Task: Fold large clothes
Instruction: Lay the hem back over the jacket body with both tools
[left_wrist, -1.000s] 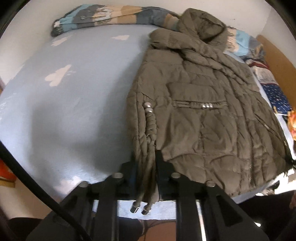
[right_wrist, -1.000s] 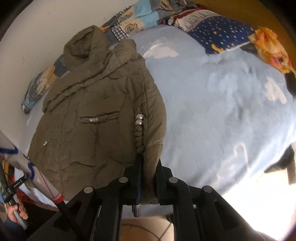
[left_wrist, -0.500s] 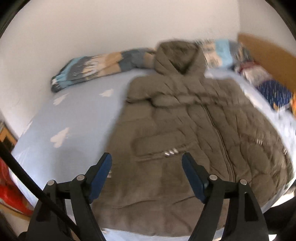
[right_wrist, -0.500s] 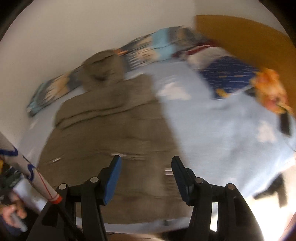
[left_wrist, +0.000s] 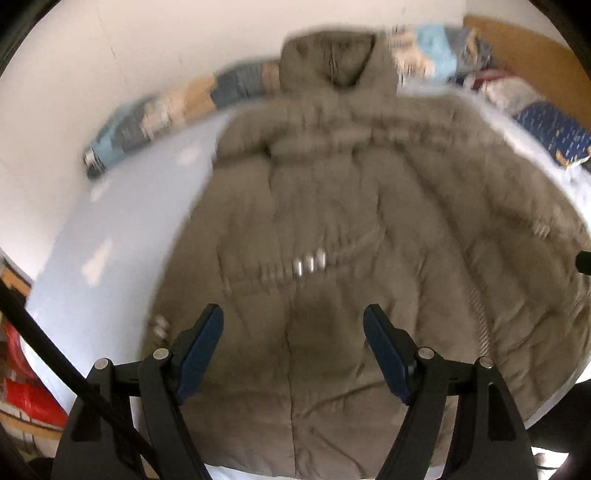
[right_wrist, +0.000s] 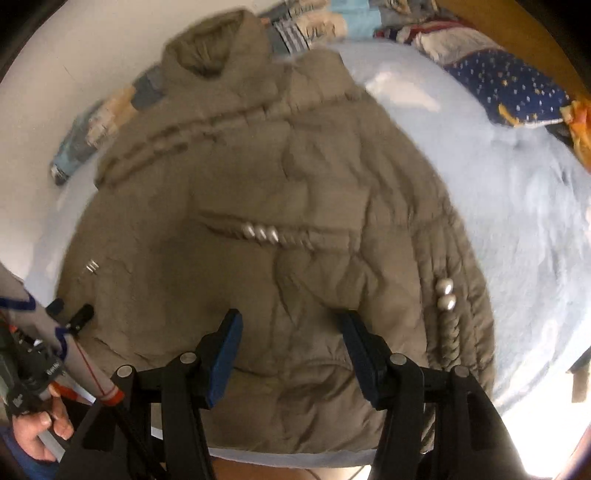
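Note:
An olive-brown padded hooded jacket (left_wrist: 332, 221) lies spread flat on a light blue bed (left_wrist: 129, 221), front up, with its hood (left_wrist: 332, 62) toward the wall. My left gripper (left_wrist: 293, 317) hangs open over the jacket's lower part with nothing between its fingers. In the right wrist view the same jacket (right_wrist: 295, 184) fills the middle. My right gripper (right_wrist: 291, 319) stands open above its hem area, also holding nothing. At the left edge of that view, a hand (right_wrist: 40, 424) holds the left gripper (right_wrist: 70, 312) beside the jacket's lower corner.
A rolled patterned blanket (left_wrist: 166, 110) lies along the white wall behind the hood. A dark blue starred pillow (right_wrist: 509, 85) and an orange cloth (right_wrist: 581, 125) sit near the wooden headboard (left_wrist: 517, 37). Bare sheet (right_wrist: 517, 221) spreads right of the jacket. Red things (left_wrist: 22, 387) lie beside the bed.
Both grippers were shut on the jacket's side edges a second ago. They have let go, opened, and moved over the middle of the jacket's lower part.

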